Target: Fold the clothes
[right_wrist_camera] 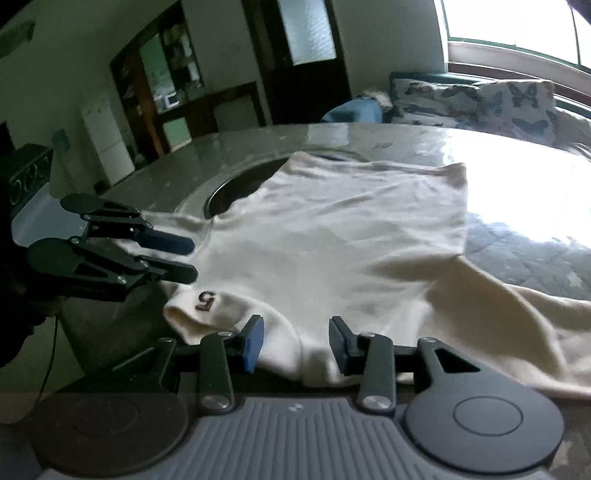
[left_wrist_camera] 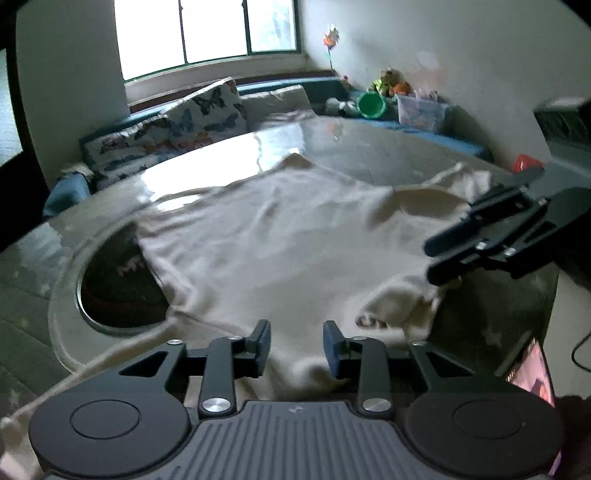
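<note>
- Cream shirt (left_wrist_camera: 280,236) lies spread on a grey table (left_wrist_camera: 369,147), partly covering a round hole (left_wrist_camera: 118,291) in the tabletop.
- Long axis runs near to far: hem at the far end, collar end at the near edge by the grippers.
- One sleeve (right_wrist_camera: 517,314) trails right along the near edge; a dark "5" (right_wrist_camera: 205,301) shows on a near fold.
- Left gripper (left_wrist_camera: 297,349): jaws partly open, pads not pressing; near shirt edge lies between and under them.
- Right gripper (right_wrist_camera: 295,343): jaws partly open over the near edge; cloth between the fingers, no visible pinch.
- Butterfly cushions (left_wrist_camera: 199,110) behind the table, under a window (left_wrist_camera: 207,33).
</note>
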Motion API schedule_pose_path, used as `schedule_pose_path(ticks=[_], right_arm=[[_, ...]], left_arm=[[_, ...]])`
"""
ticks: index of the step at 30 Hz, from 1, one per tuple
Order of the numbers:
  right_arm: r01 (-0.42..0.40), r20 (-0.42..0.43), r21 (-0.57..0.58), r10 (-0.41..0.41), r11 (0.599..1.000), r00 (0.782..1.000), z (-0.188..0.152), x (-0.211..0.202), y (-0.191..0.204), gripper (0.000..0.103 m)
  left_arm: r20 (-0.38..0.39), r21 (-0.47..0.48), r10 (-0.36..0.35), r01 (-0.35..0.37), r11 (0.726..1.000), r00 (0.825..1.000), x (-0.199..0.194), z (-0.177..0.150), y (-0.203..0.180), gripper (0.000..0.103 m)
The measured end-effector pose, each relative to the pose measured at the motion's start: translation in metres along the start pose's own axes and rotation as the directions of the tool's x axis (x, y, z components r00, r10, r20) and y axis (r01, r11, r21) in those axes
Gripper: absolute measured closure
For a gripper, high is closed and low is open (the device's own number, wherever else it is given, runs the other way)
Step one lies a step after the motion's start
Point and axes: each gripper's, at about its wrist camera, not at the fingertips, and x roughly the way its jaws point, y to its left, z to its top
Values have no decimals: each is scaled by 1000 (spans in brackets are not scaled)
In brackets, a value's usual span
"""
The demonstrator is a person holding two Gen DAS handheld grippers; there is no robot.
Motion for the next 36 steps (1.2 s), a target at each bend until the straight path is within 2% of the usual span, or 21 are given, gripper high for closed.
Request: schedule_pose_path(ticks=[7, 10, 18, 25, 29, 36], right_arm=[[84, 33, 88, -87, 993, 996, -11, -23, -24, 62], [127, 44, 137, -134, 982, 990, -19, -33, -37, 62], [226, 65, 267, -251, 937, 966, -38, -56, -69, 62], [293, 66, 343, -334, 893, 940, -53, -73, -91, 62], [320, 64, 391, -372, 863, 926, -59, -79, -105, 62], [347, 63, 467, -422, 813, 905, -68, -86, -126, 62]], left_arm=[[31, -22, -10, 11, 1000, 999, 11, 24, -5, 62], [37, -10, -33, 34, 999, 999, 22, 34, -18, 57], [31, 43, -126, 125, 991, 992, 60, 61, -56, 57], [-29, 53, -208, 210, 976, 978, 85, 58, -74, 73], [-38, 99, -221, 224, 970, 974, 83, 49, -82, 73], [-39, 102, -237, 240, 965, 971, 81, 47, -84, 73]])
